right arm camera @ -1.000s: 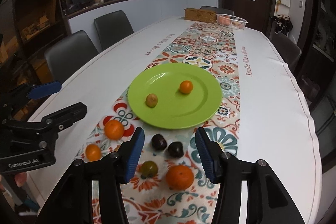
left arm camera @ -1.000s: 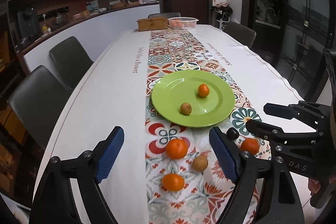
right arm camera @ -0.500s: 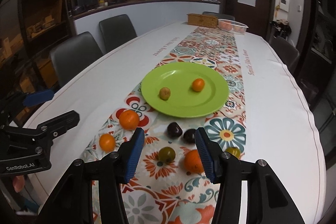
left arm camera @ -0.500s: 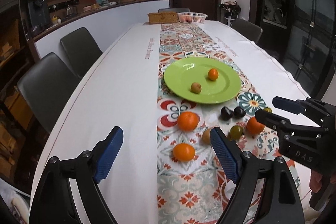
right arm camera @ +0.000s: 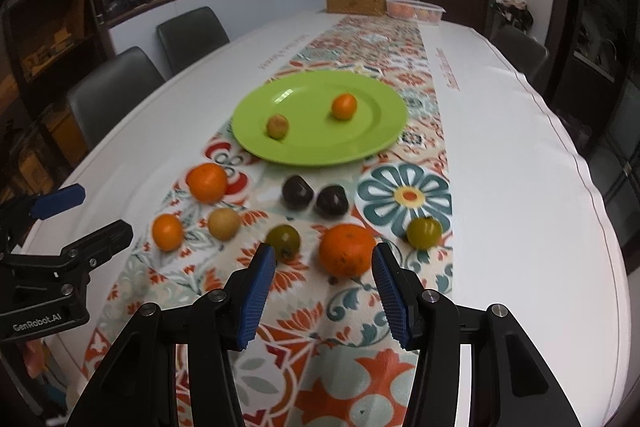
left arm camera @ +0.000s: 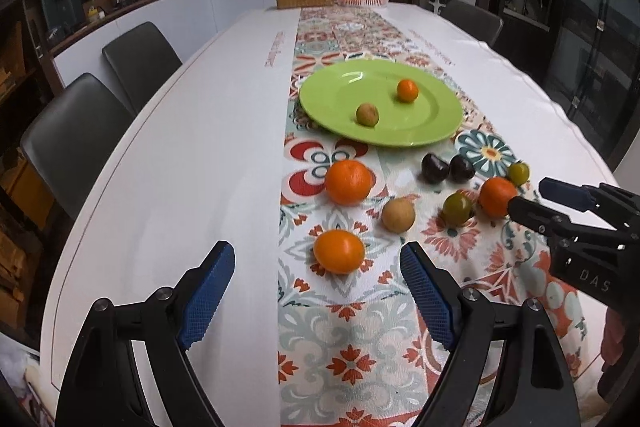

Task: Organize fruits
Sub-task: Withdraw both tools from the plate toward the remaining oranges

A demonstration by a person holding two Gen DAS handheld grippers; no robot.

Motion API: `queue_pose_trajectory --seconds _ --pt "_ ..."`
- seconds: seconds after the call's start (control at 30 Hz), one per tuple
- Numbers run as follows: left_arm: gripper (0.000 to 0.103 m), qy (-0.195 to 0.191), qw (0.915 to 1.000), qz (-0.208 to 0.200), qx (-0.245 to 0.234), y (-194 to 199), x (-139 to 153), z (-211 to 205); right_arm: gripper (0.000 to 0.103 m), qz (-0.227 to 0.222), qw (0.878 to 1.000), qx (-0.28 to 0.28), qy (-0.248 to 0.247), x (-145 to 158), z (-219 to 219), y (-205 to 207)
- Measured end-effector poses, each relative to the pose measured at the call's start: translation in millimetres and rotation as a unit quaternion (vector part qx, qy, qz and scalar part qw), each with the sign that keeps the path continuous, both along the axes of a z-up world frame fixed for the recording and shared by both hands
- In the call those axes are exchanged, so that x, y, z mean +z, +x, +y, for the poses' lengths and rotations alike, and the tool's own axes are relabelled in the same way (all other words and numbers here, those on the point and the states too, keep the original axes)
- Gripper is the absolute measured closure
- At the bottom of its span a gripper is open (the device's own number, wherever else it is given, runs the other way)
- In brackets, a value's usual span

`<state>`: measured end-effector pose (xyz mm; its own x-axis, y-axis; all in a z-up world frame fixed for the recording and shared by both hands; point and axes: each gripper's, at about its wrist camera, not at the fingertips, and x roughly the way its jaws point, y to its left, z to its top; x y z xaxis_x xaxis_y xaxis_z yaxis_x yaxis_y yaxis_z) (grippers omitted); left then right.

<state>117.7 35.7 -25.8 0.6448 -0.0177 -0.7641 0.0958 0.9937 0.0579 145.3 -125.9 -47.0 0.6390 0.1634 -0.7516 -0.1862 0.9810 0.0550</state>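
a: left gripper point(left arm camera: 318, 289) is spread wide, nothing gripped. a small orange point(left arm camera: 339, 251) sits on the cloth between the blue pads point(left arm camera: 208, 293), touching neither.

b: and the right gripper point(right arm camera: 324, 291)?

a: narrower gap, but also released. a big orange point(right arm camera: 347, 249) lies just ahead of its tips, between the lines of the two fingers, not pinched. both grippers point down at the table point(left arm camera: 192, 163).

b: where's the rest of the fruit?

a: the green plate point(left arm camera: 340, 103) sits on the patterned runner point(left arm camera: 360, 339) with two pieces on it: a small orange one point(left arm camera: 407, 90) toward the far side and a tan one point(left arm camera: 367, 114) nearer. everything else is loose on the runner in front of the plate.

b: go on.

a: in the left view, a large orange point(left arm camera: 348, 182) beyond the small one, a tan fruit point(left arm camera: 398, 215) to its right, then a green fruit point(left arm camera: 457, 207). two dark fruits point(right arm camera: 314, 198) sit side by side, touching or nearly so, just short of the plate rim. another green one point(right arm camera: 424, 232) lies off to the right on the big flower print.

b: far end of the table?

a: a woven box point(right arm camera: 354, 3) and a clear tub point(right arm camera: 414, 10) side by side.
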Motion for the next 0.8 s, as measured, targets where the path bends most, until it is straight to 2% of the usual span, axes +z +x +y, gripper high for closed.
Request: queue_pose_trajectory --seconds 0.47,0.67,0.8 --pt "0.021 0.003 0.9991 0.041 -0.011 24 -29 -1 0.052 0.033 0.999 -0.002 -0.021 -23 1 18" --pt "0.030 -0.005 0.9985 0.054 -0.012 32 -35 0 0.052 0.038 0.999 0.004 -0.030 -27 4 26" --pt "0.041 -0.015 0.9979 0.061 -0.018 35 -38 -1 0.055 0.040 0.999 0.004 -0.029 -29 4 29"
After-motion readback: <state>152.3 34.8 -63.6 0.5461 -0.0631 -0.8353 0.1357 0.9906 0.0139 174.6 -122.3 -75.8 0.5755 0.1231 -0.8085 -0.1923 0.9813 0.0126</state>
